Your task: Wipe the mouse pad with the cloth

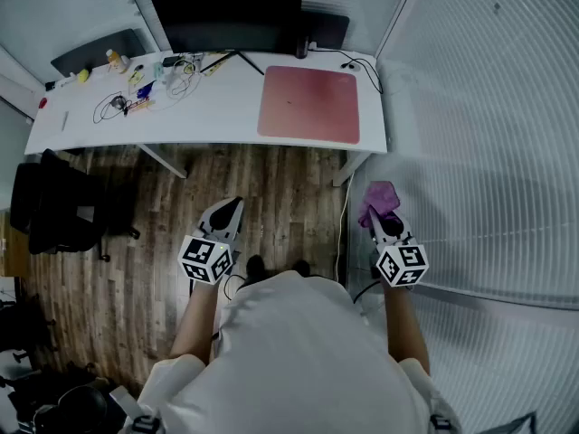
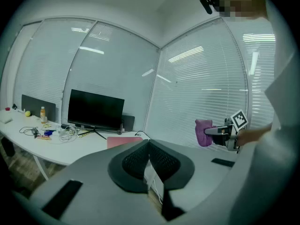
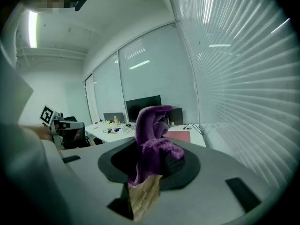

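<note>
Bulging from right claw [image 3: 155, 159], seemingly pinched: cloth [image 3: 151, 125]

— What colour is the mouse pad [image 1: 308, 104]?
— Dusty pink, faintly mottled, at the right end of the white desk [image 1: 181, 120].
— And the cloth [image 1: 380, 195]?
— Purple all over, no print.
— The grippers?
— The left gripper [image 1: 232, 209] is white with black down the jaws. The right gripper [image 1: 380, 221] looks the same, grey and black in its own view. Each cube carries black square markers on white.
— Anything along the back edge?
— A black monitor [image 1: 228, 18], and a small yellow thing [image 1: 82, 76] near the back left corner.
— Below the desk?
— A floor [image 1: 271, 183] of brown wood planks, streaked light and dark, and a black chair [image 1: 54, 211]. The blinds [image 1: 488, 116] are pale with fine lines.
</note>
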`<state>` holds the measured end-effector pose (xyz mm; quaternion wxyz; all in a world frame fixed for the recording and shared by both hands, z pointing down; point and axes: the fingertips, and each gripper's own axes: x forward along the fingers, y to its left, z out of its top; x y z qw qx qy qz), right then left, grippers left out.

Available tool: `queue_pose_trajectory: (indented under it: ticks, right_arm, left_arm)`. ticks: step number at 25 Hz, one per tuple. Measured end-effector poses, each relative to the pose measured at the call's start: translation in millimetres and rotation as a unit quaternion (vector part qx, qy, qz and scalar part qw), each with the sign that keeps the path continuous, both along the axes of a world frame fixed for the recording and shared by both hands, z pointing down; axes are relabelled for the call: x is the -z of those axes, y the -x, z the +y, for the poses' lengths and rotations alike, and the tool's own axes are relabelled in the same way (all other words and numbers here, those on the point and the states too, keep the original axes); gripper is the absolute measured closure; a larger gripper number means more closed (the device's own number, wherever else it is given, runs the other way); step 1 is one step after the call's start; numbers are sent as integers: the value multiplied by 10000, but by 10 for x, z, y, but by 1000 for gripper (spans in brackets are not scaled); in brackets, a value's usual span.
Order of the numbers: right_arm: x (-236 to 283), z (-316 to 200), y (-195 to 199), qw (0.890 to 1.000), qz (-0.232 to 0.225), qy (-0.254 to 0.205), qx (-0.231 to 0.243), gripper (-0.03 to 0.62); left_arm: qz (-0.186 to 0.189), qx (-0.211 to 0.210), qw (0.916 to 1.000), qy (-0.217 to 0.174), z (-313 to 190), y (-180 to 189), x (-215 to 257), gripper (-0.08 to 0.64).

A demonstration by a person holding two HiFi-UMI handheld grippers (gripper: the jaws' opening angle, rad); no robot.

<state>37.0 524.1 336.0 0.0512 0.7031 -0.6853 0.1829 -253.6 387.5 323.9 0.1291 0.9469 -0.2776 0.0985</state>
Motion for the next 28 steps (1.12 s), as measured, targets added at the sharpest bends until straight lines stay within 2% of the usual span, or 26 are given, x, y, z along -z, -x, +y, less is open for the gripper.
queue_pose_trajectory:
  ticks: [12,28]
  right_arm:
    - [18,25,-131,9999,-133,-62,27,457]
    - [-325,53,-422,9987,-432,39,252,457]
  left_arm:
    - [-35,30,10000,2,40,-126,-7,543]
    - [-179,243,9995,99,327,-480,-182,543]
